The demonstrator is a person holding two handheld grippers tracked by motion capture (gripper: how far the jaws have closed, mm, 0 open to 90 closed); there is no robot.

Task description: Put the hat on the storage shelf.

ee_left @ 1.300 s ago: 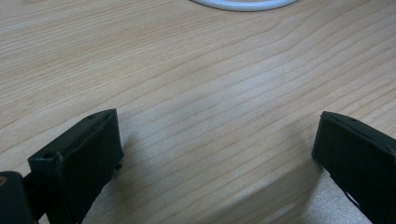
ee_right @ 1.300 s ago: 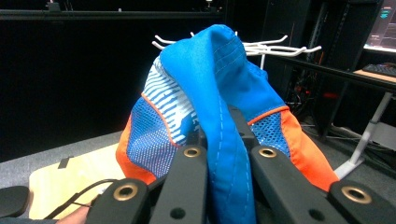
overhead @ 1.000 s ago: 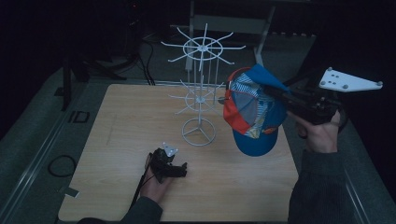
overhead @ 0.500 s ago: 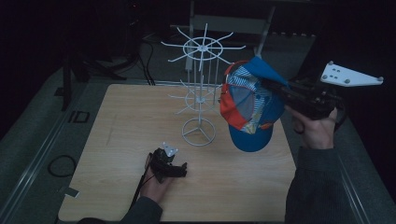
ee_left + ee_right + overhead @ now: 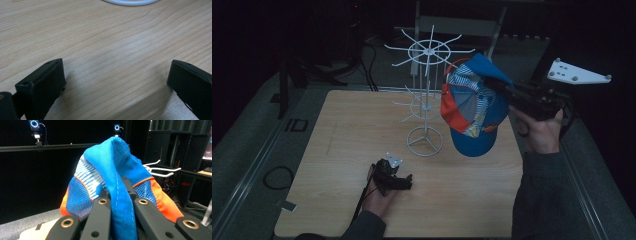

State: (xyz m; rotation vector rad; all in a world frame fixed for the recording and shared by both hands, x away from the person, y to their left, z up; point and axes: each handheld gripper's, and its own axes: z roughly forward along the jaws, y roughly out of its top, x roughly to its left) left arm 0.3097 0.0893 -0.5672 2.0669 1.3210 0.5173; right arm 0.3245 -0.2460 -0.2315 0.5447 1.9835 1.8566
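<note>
A blue and orange cap (image 5: 474,107) hangs in the air just right of the white wire rack (image 5: 428,52), which stands on a ring base (image 5: 425,141). My right gripper (image 5: 498,84) is shut on a fold of the cap's blue crown. In the right gripper view the jaws of my right gripper (image 5: 120,195) pinch the blue fabric of the cap (image 5: 110,162), and the rack's white arms (image 5: 160,168) show behind it. My left gripper (image 5: 404,181) lies on the wooden table (image 5: 337,150), held by a hand. My left gripper (image 5: 115,80) stands open over bare wood.
The rack's lower tier of arms (image 5: 412,107) sticks out towards the left and the cap. The rim of the base ring (image 5: 130,2) shows ahead of the left jaws. A cable loop (image 5: 277,177) lies on the grey floor left of the table.
The right gripper has carried the cap slightly left and up, closer to the rack. The left gripper has not moved.
</note>
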